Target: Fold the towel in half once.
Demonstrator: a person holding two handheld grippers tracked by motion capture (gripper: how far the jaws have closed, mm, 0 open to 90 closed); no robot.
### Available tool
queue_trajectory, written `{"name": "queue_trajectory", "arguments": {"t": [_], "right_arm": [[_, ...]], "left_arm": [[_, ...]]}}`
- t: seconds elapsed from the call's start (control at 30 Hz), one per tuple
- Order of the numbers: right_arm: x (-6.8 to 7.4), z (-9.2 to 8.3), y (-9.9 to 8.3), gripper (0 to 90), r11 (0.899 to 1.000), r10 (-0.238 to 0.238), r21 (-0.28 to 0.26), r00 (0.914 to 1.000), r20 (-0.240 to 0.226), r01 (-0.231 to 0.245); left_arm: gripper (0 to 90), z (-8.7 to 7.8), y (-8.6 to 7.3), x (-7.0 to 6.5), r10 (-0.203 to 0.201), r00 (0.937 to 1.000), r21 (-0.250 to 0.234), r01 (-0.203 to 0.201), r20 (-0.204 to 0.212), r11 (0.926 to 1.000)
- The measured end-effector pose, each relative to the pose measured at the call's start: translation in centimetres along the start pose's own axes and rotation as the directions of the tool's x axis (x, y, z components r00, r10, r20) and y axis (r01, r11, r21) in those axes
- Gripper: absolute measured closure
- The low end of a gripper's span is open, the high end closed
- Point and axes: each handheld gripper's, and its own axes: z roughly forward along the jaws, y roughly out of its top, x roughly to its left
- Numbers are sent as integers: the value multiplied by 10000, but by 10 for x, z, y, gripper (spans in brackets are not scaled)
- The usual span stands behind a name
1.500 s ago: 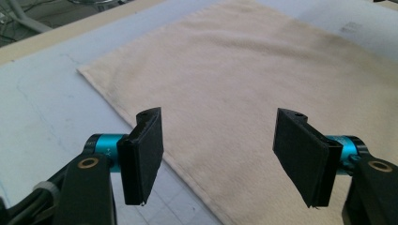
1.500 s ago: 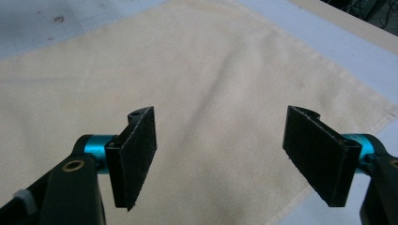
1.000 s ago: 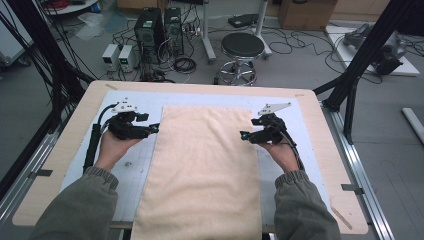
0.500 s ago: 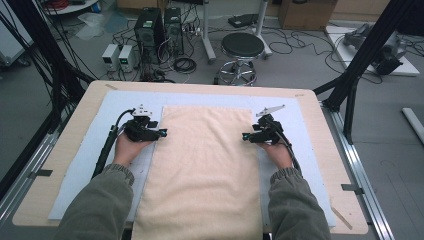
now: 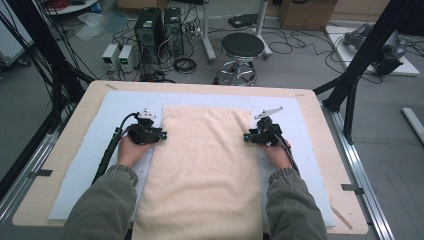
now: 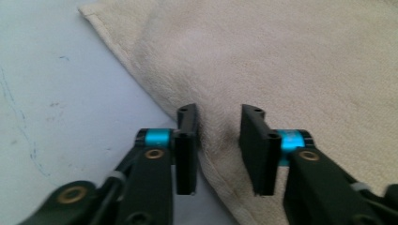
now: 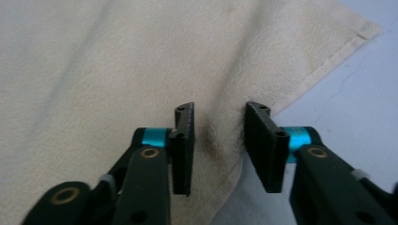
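**Both grippers closing on the towel's side edges**

Towel [image 5: 202, 170]: cream terry, flat on the pale mat [image 5: 90, 150], running from the centre of the high view down past the bottom edge. Its far end lies square across the middle of the frame; no fold in it yet.

Left gripper [image 5: 161, 136]: centre left of the high view, at the towel's left edge, a little below the far corner. In the left gripper view [image 6: 218, 140] the jaws straddle the hem, which runs diagonally from upper left to the bottom centre. One jaw sits at the mat side, the other on the cloth. A low ridge of terry is bunched between them. The jaws have just been closing and stand narrow, but a gap shows on either side of the ridge; the pads do not look pressed home.

Right gripper [image 5: 247, 137]: centre right, mirror position on the right edge. In the right gripper view [image 7: 218, 143] it reads the same: jaws narrow and just been closing, a shadowed pucker of cloth between them, the hem running off to the upper right, no firm pinch visible.

Step in hand, as I judge it: the grasp, ahead of a fold or a lift of the far end.

Next move calls for finishing the pinch on both sides evenly, each with enough cloth in the bite, then raising both hands together so the edge stays level and neither side slips out.
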Motion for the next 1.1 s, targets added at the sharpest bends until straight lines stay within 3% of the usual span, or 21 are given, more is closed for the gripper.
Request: {"name": "queue_trajectory", "arguments": {"t": [0.03, 0.1, 0.23, 0.33, 0.5, 0.67, 0.77, 0.9, 1.0, 1.1], "right_arm": [[0, 0, 0, 765, 10000, 26, 28, 9999, -146, -26], [1, 0, 1, 822, 10000, 18, 92, 9991, -428, -14], [2, -2, 2, 829, 9999, -50, 158, 9980, -623, 60], [4, -10, 3, 831, 9998, -174, -120, 9965, -820, 165], [14, -38, 9, 831, 9960, -605, -731, 9897, -1300, 512], [38, -76, 8, 827, 9852, -1491, -1077, 9763, -1569, 1332], [55, -95, 0, 826, 9776, -1901, -1225, 9675, -1668, 1710], [78, -108, -20, 822, 9726, -2264, -978, 9548, -1926, 2109], [94, -106, -39, 820, 9716, -2362, -634, 9473, -2166, 2278], [102, -101, -59, 775, 9734, -2284, -380, 9413, -2488, 2261]], "left_arm": [[784, 0, 0, 0, -67, 9999, -29, 67, 81, 10000], [829, 0, 0, 0, -100, 9998, -12, 100, 184, 9999], [843, -6, 1, 2, -57, 10000, -34, 57, 71, 10000], [844, -19, 4, 3, 98, 9997, -326, -90, 240, 9994], [845, -48, 9, -2, 524, 9980, -912, -491, 346, 9946], [844, -79, 7, -16, 1059, 9927, -1482, -963, 583, 9843], [842, -94, -7, -29, 1601, 9844, -1536, -1474, 734, 9771], [840, -108, -36, -48, 2142, 9725, -1359, -2008, 918, 9702], [837, -114, -60, -60, 2224, 9663, -1279, -2061, 1299, 9701], [812, -116, -80, -69, 2307, 9579, -947, -2171, 1710, 9716]]}}
